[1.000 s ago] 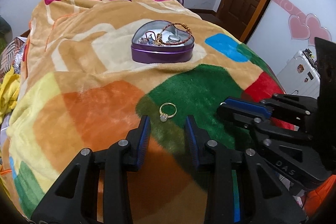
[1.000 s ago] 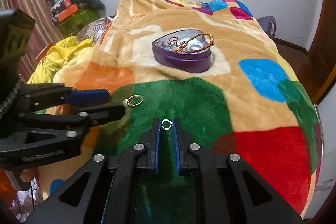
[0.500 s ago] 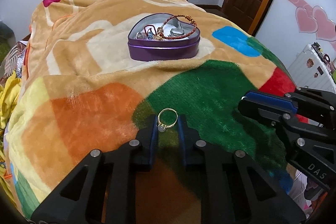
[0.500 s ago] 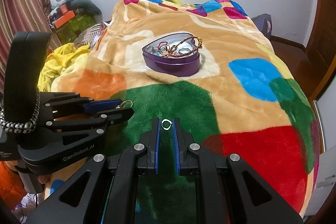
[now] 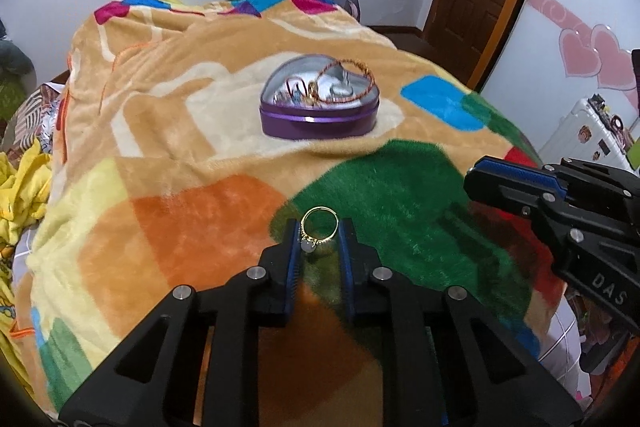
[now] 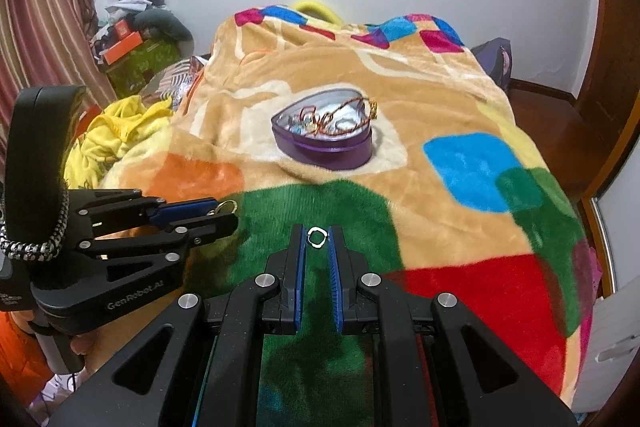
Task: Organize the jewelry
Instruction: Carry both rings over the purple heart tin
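My left hand-held gripper (image 5: 319, 241) is pinched on the gold ring (image 5: 319, 225) | my right hand-held gripper (image 6: 318, 239) is pinched on the small silver ring (image 6: 317, 238) | both above the bed (image 6: 460, 115), the purple tin (image 6: 326, 143) ahead | rings light, stiff, slippery: I hold them by the band.

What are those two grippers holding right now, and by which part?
The left gripper pinches a gold ring by the sides of its band, near the stone. The right gripper pinches a small silver ring across its band.
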{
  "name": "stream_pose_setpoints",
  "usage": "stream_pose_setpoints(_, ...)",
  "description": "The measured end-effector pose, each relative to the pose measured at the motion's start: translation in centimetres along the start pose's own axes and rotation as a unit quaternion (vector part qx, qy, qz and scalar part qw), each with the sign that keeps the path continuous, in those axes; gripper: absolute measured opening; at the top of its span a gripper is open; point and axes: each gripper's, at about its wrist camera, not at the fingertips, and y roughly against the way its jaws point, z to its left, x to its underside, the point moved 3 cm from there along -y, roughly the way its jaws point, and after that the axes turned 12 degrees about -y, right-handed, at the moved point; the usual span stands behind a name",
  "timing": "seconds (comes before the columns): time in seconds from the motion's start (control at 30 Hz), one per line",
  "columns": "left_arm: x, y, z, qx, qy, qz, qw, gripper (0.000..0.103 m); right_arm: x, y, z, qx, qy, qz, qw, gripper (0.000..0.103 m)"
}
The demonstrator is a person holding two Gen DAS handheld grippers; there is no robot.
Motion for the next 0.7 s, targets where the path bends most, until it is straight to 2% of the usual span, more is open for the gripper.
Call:
stream_pose_setpoints(0.4, -2.7, 4.1, 1.0, -0.015, 0.0, -0.062, 0.998, 0.018, -2.9, 2.0, 0.8, -0.004, 0.0, -0.048, 0.999, 0.01)
stream_pose_setpoints(0.7, -5.0, 5.2, 2.2, -0.026, -0.001, -0.094, 0.9953, 0.018, -5.1, 2.1, 1.2, -0.008, 0.003, -0.073, 0.997, 0.01)
